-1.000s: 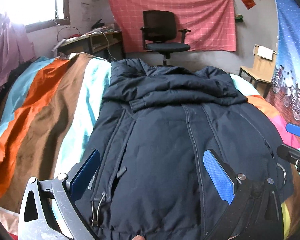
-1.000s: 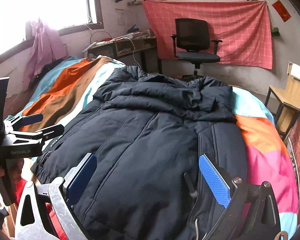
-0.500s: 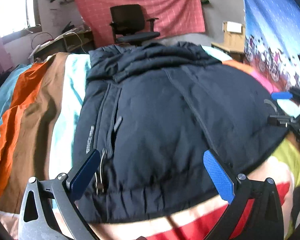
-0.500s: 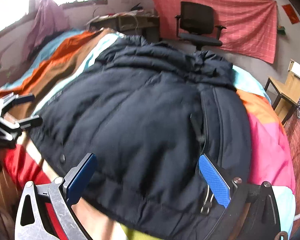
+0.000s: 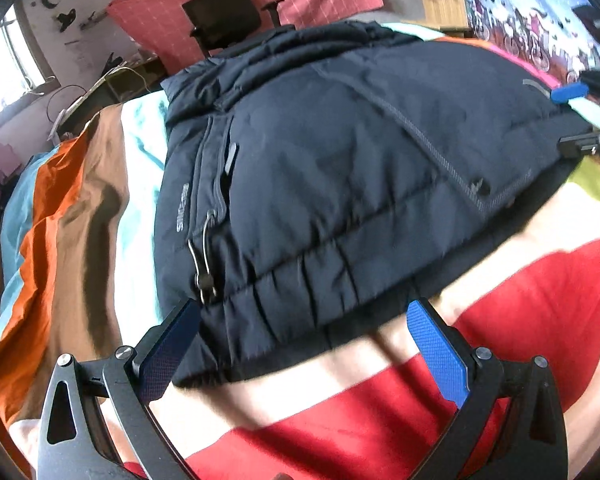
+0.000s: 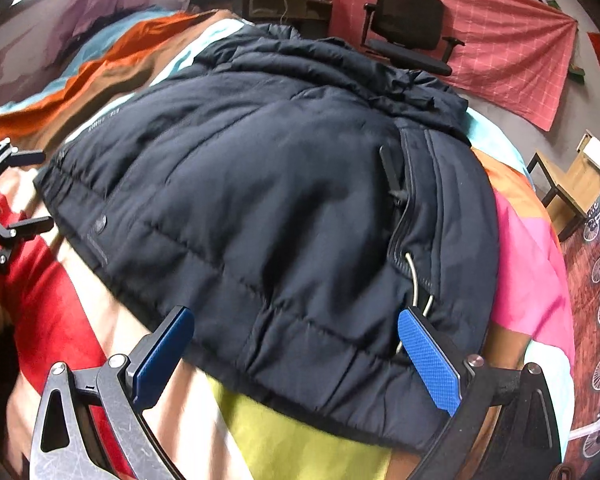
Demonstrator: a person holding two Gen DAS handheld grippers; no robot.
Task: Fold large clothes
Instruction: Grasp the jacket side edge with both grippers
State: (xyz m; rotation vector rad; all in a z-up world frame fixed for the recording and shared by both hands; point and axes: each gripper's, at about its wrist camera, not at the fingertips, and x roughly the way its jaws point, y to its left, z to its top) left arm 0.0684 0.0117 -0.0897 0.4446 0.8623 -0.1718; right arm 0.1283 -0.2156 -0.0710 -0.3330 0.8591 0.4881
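Dark blue and puffy, the big jacket (image 6: pixel 284 208) fills the middle of both views, lying on the striped blanket (image 5: pixel 72 216) on the bed, with its top part bunched at the far end as if already folded in. The left gripper (image 5: pixel 300 344) and right gripper (image 6: pixel 296 344) sit low in their frames by the bottom hem, fingers wide apart, holding nothing. I think the big fold of the body is not done yet.

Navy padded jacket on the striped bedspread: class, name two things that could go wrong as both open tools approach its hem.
1. The left tool may snag the metal drawcord loop by its finger.
2. The navy padded jacket is bulky; the right tool might pinch only the top layer, so the fold slips.
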